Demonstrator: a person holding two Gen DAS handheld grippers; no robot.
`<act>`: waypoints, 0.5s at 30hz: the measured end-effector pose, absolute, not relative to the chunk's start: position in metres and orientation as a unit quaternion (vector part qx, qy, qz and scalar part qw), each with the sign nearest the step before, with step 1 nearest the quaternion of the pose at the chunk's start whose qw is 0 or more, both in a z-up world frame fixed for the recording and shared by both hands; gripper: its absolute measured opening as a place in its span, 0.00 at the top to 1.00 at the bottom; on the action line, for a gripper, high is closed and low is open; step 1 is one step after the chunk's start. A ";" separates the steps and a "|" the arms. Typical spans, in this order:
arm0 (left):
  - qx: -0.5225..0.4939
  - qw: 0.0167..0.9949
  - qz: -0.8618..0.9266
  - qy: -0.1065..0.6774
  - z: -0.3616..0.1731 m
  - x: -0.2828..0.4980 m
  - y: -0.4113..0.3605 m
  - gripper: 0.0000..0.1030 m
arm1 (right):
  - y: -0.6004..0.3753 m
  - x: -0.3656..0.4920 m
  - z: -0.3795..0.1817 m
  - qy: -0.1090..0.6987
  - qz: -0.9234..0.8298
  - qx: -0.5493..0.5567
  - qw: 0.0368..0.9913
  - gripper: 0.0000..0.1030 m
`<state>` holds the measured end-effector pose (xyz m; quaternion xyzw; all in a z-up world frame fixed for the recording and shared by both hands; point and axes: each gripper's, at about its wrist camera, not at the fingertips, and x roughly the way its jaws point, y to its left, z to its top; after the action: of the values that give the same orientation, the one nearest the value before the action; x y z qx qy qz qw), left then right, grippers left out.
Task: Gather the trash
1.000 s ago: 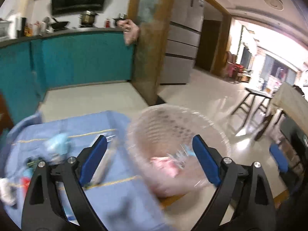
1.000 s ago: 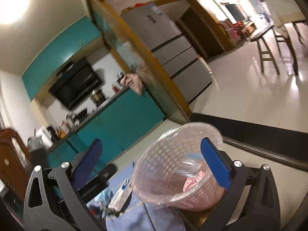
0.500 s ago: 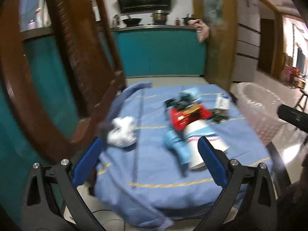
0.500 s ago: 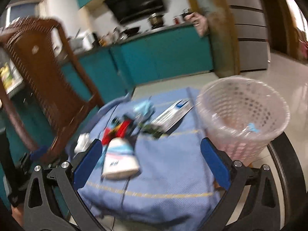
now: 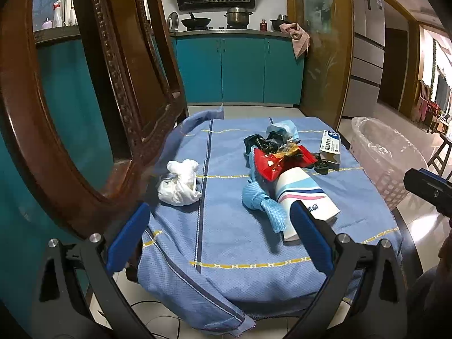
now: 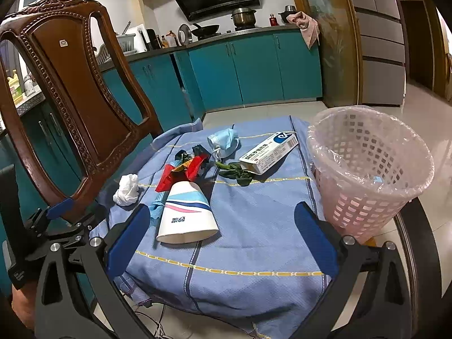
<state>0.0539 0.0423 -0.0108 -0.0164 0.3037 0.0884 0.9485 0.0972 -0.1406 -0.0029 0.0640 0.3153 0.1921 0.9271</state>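
Both grippers spread wide, empty: left gripper [image 5: 217, 237], right gripper [image 6: 221, 236]. Flattened white paper cup with blue-pink stripes [image 6: 185, 212] lies on the blue cloth-covered table [image 6: 254, 226], just ahead between the right fingers. Crumpled white tissue [image 5: 179, 183] ahead-left. Red wrapper pile [image 6: 183, 169] partly hidden behind the cup. Pink lined plastic basket [image 6: 370, 169] stands at the table's right edge, its contents hard to make out.

Blue tablecloth [image 6: 254, 243] (yellow stripes); pink basket [image 6: 367, 169]; white cup [image 6: 186, 212] with blue-pink bands; red wrapper [image 6: 169, 176].

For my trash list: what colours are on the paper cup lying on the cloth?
The paper cup is white with blue and pink stripes, clearest in the right wrist view.
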 end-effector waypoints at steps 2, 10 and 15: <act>-0.017 0.948 0.090 0.305 -0.011 0.054 0.043 0.04 | -0.140 0.097 -0.003 0.314 0.193 0.063 0.927 0.03; -0.023 0.946 0.088 0.311 -0.014 0.060 0.044 0.04 | -0.141 0.098 -0.004 0.318 0.198 0.064 0.925 0.03; -0.016 0.942 0.093 0.322 -0.014 0.086 0.050 0.06 | -0.139 0.098 -0.004 0.320 0.201 0.062 0.924 0.03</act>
<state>0.0859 0.0496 -0.0145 -0.0156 0.3216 0.0929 0.9422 0.0978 -0.1391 -0.0036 0.0619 0.3201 0.2012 0.9237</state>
